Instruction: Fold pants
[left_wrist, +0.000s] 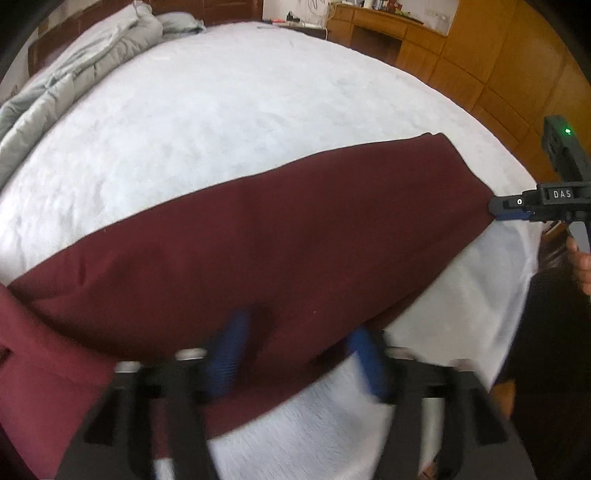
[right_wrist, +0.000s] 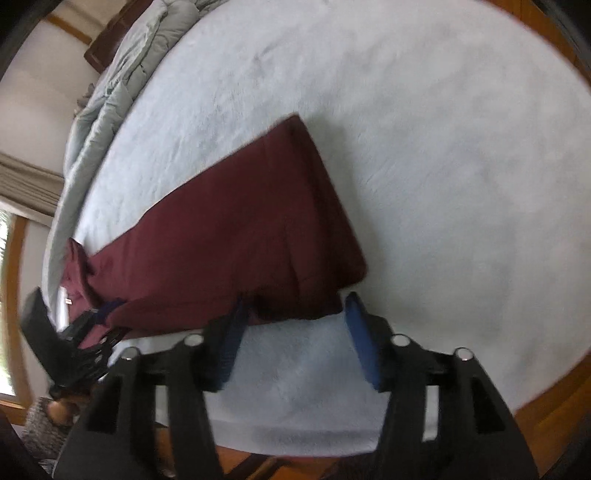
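Observation:
Dark red pants (left_wrist: 258, 236) lie stretched across the white bed (left_wrist: 221, 110), legs stacked. In the left wrist view my left gripper (left_wrist: 295, 354) is open, its blue pads (left_wrist: 225, 354) straddling the near edge of the pants near the waist end. My right gripper (left_wrist: 496, 208) shows at the right, touching the cuff corner. In the right wrist view the right gripper (right_wrist: 295, 332) is open with the cuff end of the pants (right_wrist: 236, 236) between its blue pads (right_wrist: 360, 339). The left gripper (right_wrist: 99, 325) shows at the waist end there.
A grey duvet (left_wrist: 74, 66) is bunched along the far left side of the bed. A wooden desk and cabinets (left_wrist: 461, 48) stand beyond the bed. The bed's near edge (right_wrist: 295, 439) drops to a wooden floor.

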